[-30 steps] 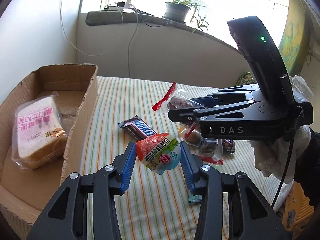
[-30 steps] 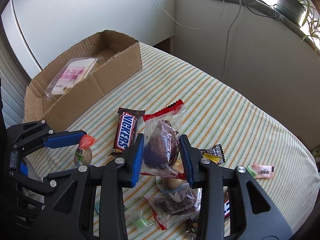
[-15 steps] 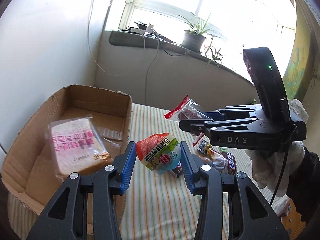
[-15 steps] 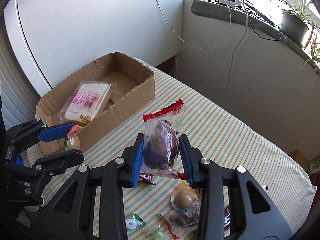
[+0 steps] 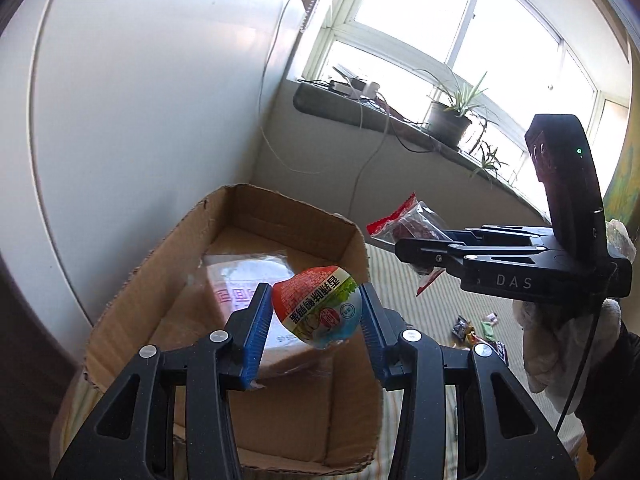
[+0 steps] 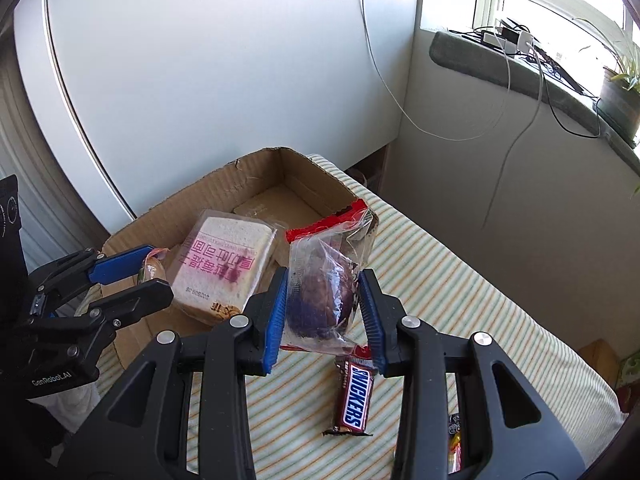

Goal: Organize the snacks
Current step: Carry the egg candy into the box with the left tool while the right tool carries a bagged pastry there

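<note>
Since a second ago you've carried both loads from over the striped tabletop [image 6: 460, 280] to the cardboard box [image 5: 352, 248]. Your left tongs [image 5: 316, 316], clamped on the jelly cup [image 5: 318, 306], hang mid-frame above it. Your right tongs [image 6: 322, 306] grip the clear-bagged purple bun [image 6: 320, 300] at the box's near edge, so both look ready to drop.

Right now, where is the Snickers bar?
In the right wrist view, the Snickers bar lies on the striped tablecloth, below the right gripper, outside the cardboard box.
</note>
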Available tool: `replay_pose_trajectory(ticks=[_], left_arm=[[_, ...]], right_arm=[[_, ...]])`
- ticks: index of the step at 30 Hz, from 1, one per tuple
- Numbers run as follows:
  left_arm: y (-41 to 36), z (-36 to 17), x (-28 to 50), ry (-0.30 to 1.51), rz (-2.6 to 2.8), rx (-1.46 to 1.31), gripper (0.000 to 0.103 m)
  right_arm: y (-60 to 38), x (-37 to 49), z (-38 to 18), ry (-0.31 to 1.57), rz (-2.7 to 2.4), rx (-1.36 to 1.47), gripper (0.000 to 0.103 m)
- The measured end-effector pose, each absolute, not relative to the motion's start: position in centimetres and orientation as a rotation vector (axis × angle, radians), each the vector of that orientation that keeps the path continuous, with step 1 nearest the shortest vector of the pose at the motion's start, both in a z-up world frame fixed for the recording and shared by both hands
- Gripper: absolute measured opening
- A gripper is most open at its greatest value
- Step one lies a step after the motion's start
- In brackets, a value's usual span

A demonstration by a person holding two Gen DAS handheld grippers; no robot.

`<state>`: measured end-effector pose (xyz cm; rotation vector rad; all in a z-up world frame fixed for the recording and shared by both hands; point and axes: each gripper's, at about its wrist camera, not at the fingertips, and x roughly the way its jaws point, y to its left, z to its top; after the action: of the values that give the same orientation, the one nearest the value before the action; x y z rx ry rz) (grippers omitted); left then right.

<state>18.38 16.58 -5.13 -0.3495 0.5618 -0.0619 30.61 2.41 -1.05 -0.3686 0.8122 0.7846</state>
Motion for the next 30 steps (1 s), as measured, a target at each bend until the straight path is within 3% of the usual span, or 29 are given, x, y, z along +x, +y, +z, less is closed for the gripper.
replay_pose_trajectory(ticks=[24,26,28,30], left_arm=[[18.9,-5.6,17.9,0.569,0.017,-0.349,0.043],[18.9,-5.6,17.9,0.568,0.019,-0.354,0.054],[18.9,-5.5,17.8,0.564,0.024,-0.352,0.056],[18.9,-5.6,17.8,0.565,0.026,-0.352,0.056]], right_arm=[[7.7,31.7,-3.3,0.847,0.808,-0.409,0.037],[7.7,31.6,-3.2,0.841,0.81,-0.41,0.04],[7.6,31.6,-3.1,0.838,0.81,-0.411,0.044],[7.5,31.5,-3.0,0.832,0.803,-0.407,0.064]])
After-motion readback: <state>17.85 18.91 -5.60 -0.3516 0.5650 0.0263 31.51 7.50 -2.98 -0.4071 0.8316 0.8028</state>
